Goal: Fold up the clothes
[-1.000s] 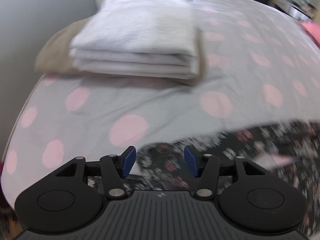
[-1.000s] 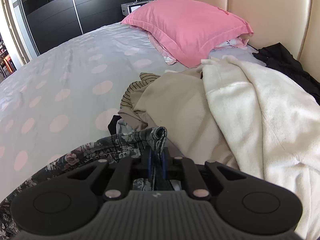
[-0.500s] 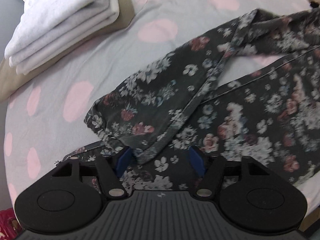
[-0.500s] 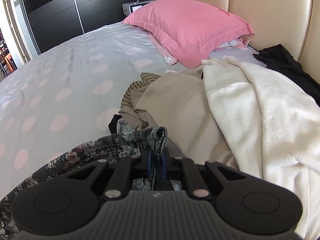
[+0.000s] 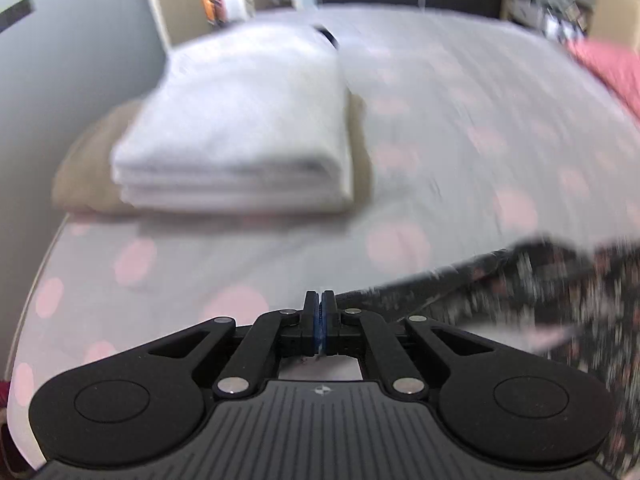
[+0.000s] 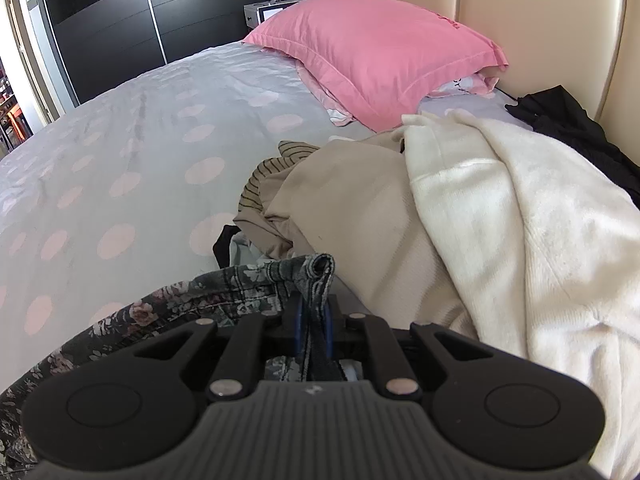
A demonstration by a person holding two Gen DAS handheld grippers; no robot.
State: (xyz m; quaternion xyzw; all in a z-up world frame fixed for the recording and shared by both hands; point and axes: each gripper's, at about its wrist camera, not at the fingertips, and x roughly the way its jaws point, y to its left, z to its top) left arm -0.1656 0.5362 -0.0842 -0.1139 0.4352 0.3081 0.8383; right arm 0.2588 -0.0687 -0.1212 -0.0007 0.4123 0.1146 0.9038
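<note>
Half a sec earlier the left gripper was spread wide above the floral garment; by now its fingers had come together, blue pads pressed flat w/ no visible gap, and the view had swung up toward the folded stack. Whether a thin bit of cloth was pinched between them couldn't be told (frame heavily blurred); the floral cloth's edge ran off to the right from just beside the tips. Right gripper hadn't shifted: fingers closed on a bunched edge of the floral garment, a fold of it poking up above the tips, the rest trailing left and down over the bed.

Left view: folded white stack sat on a tan folded piece near the bed's corner, well apart from the gripper. Right view: unfolded pile just beyond the gripper, beige garment, cream fleece, striped piece, black item by the headboard, pink pillow behind.
</note>
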